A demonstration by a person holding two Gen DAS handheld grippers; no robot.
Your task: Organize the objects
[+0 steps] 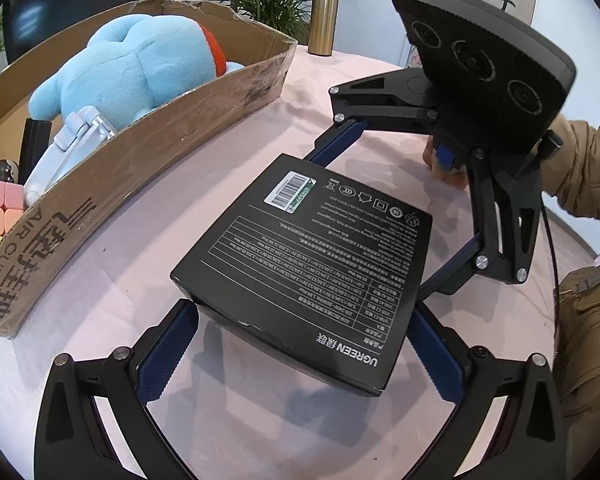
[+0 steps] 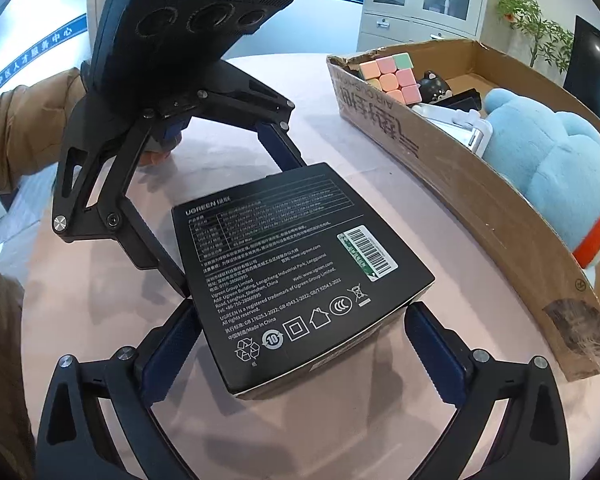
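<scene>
A black UGREEN box lies label-up on the pink tablecloth, just beside the long wall of the cardboard carton. The left gripper straddles one end of the box, jaws spread wide, blue pads at its corners. The right gripper does likewise at the opposite end; whether either truly presses the box I cannot tell. Inside the carton sit a blue plush toy, a pastel cube and a white folded stand. Beyond the carton stands a gold flask.
</scene>
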